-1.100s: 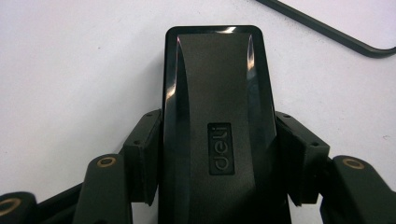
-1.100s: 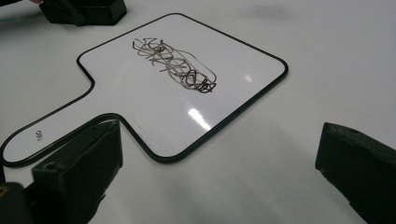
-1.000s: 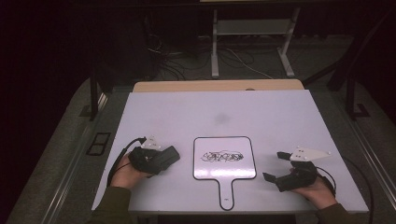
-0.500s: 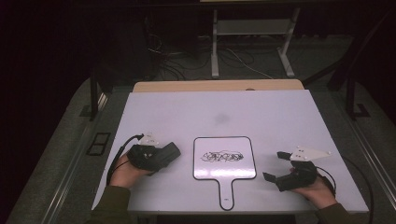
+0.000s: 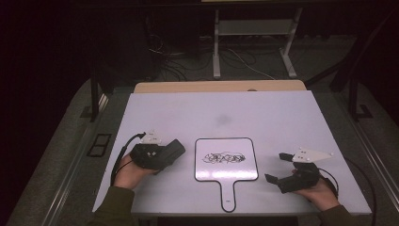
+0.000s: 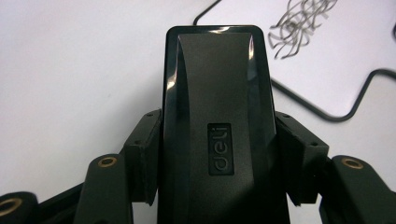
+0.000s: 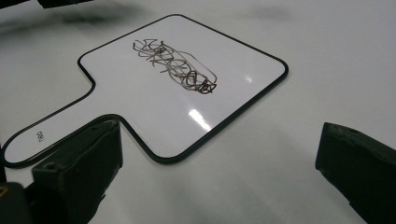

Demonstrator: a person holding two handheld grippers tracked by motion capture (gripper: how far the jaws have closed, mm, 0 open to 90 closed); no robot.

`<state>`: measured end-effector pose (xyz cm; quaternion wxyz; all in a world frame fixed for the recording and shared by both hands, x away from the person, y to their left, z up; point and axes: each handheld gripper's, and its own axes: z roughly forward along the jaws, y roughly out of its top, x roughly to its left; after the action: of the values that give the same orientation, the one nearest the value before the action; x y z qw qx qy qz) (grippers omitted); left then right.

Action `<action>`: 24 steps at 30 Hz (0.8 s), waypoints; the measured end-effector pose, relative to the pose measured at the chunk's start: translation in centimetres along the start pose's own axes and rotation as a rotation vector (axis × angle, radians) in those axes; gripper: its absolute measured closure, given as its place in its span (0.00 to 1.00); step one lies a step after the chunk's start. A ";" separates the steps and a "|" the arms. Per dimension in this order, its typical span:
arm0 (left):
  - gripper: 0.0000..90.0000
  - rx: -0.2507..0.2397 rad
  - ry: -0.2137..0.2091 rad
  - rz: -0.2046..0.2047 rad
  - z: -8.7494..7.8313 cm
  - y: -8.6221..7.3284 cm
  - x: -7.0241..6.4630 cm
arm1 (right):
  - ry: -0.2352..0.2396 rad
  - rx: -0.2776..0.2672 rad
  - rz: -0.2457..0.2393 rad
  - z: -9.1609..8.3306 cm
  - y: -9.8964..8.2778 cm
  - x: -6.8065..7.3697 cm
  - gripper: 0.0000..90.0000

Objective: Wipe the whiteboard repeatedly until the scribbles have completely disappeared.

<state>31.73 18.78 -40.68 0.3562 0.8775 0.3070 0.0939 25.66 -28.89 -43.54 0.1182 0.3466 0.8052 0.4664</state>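
A small paddle-shaped whiteboard [image 5: 227, 162] with a black rim lies flat near the table's front edge, its handle [image 5: 227, 194] toward the person. A dark scribble [image 5: 225, 157] marks its face, also seen in the right gripper view [image 7: 175, 67]. My left gripper [image 5: 170, 153] sits just left of the board, shut on a black eraser block [image 6: 217, 126] with a "deli" label, its front end pointing at the board. My right gripper [image 5: 277, 167] rests right of the board, open, with nothing between its jaws; the board's corner [image 7: 163, 154] lies just ahead of them.
The white tabletop [image 5: 221, 117] extends far behind the board. A tan board edge [image 5: 219, 86] lines the table's back. Beyond it stand a metal frame [image 5: 254, 42] and loose cables [image 5: 174, 61] on the dark floor.
The left gripper with the eraser has shifted slightly; the right gripper and the board stay still.
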 end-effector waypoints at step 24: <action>0.44 0.014 -0.060 0.042 2.1 3.9 -2.2 | -0.003 -0.006 0.009 -0.1 0.0 -0.1 0.00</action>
<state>32.61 14.06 -39.39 0.3569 0.8887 0.2785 0.0726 25.72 -29.01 -43.50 0.1183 0.3503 0.8022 0.4688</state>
